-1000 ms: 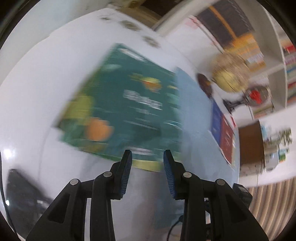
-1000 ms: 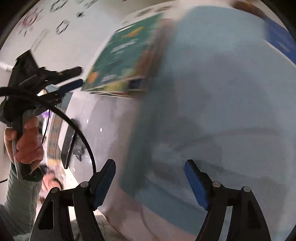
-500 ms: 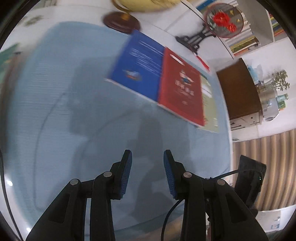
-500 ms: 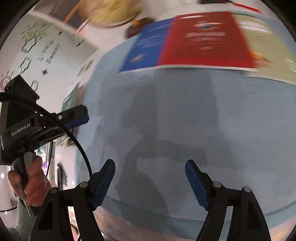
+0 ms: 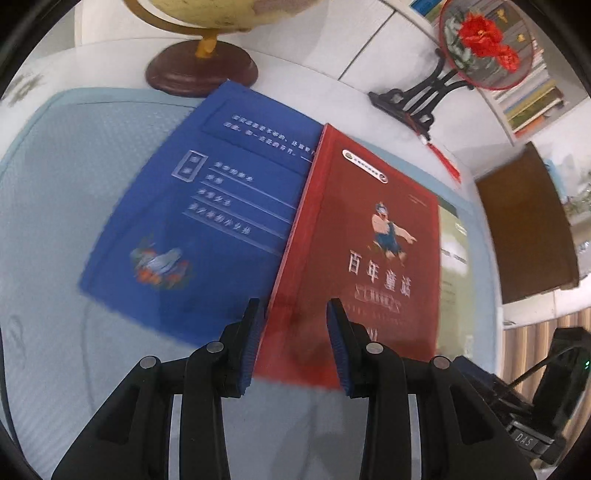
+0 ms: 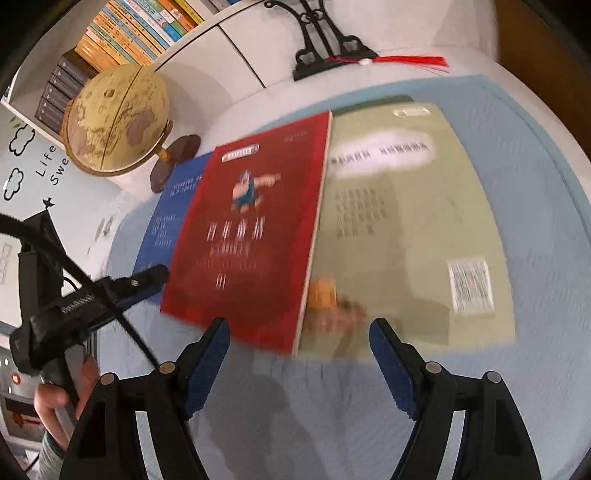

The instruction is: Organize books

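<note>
Both grippers have swung from the green book across to the row of three: left gripper (image 5: 291, 343) part-open and right gripper (image 6: 299, 362) wide, both empty (red book (image 5: 362, 251) looks next).

Both wrist views downward, sharing red book (image 5: 362, 258), blurred

From my left wrist view the green book (image 5: 452, 254) shows only as 1 thin strip – the red book (image 5: 365, 258) covers the rest. The globe (image 5: 221, 11) is cut off by the top edge, and the blue book (image 5: 207, 214) cover's small print is too blurred for me to read.
</note>
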A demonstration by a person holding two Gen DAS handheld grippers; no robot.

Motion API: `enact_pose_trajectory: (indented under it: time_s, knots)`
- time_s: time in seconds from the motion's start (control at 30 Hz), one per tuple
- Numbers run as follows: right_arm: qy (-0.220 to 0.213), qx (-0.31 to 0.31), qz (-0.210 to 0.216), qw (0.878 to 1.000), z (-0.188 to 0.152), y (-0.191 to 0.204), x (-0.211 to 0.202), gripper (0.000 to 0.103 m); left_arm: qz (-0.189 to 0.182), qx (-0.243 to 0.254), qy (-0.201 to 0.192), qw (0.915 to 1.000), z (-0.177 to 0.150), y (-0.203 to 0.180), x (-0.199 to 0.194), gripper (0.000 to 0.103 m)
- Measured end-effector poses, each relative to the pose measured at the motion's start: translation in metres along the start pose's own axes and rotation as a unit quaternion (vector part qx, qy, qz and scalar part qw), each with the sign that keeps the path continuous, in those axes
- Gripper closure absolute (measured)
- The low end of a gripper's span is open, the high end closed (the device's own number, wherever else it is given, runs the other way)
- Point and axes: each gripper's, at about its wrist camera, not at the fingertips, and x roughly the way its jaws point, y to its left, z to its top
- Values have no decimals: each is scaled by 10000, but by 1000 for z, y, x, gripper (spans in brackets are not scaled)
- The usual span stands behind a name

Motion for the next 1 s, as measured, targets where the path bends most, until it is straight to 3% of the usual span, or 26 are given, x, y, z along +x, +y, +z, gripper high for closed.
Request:
enact_pose_trajectory:
  time_s: [0.1, 0.2, 0.3, 0.4, 0.53, 0.63, 0.7, 0.83, 0.87, 0.97, 1.0]
  knots:
    - [-20, -64, -280, 9996, 20, -4, 18, 29, 6, 204, -111, 9997, -3, -11, 2, 59]
    - [-47, -343, -235, 9991, 23, 13, 28, 31, -267, 288, 19, 9992, -13, -19, 3, 58]
    - [10, -761, -451, 9961, 18, 20, 32, 32, -157, 287, -3, 9995, -29, -21, -2, 58]
    - [144, -1021, -357, 9940, 6, 17, 26, 32, -259, 64, 110, 9996, -51, -12, -12, 58]
    - [430, -1252, -168, 9911, -24, 8, 16, 31, -784, -371, 486, 9950, -97, 5, -18, 58]
    - [846, -1296, 18, 9879, -64, -4, 8, 29, -960, -511, 583, 9924, -138, 11, -30, 58]
    - [880, -1378, 98, 9865, -88, -12, -2, 29, -1128, -609, 670, 9895, -163, 15, -36, 58]
    - [996, -1633, 42, 9815, -121, -17, -18, 29, -1094, -843, 579, 9887, -190, 20, -49, 58]
    - [996, -1600, 15, 9821, -124, -19, -21, 30, -1011, -905, 490, 9895, -192, 21, -51, 58]
    - [606, -1391, -65, 9884, -122, -26, -27, 57, -850, -1008, 366, 9906, -189, 19, -48, 58]
    - [575, -1368, -134, 9888, -119, -28, -26, 60, -810, -1034, 317, 9908, -186, 16, -46, 58]
